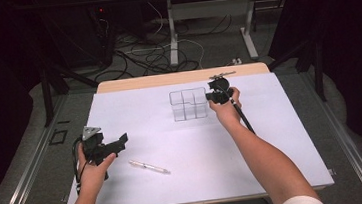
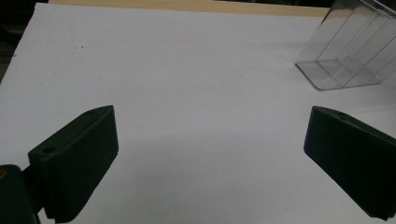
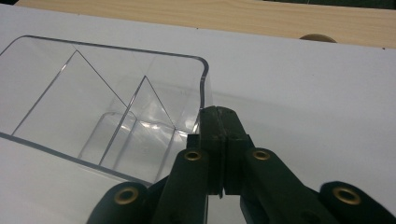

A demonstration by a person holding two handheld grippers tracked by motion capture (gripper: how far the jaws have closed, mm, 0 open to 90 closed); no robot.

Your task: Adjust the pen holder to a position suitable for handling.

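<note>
Right gripper point(image 3: 219, 135) has its jaws squeezed completely together, tips pinching the clear wall at the near right corner of the see-through divided organizer point(image 3: 107, 107), which sits toward the far middle of the white mat point(image 1: 273, 138). Left gripper point(image 2: 210, 154) is spread wide with nothing in it, just hovering over bare mat at the near left edge, well away from the box. A pen point(image 1: 149, 166) lies on the mat between the two arms.

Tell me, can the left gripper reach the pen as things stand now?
Probably yes. The left gripper is open and holds nothing, and the pen lies on bare table just beside it, with nothing between them. The organizer stands farther back.
</note>
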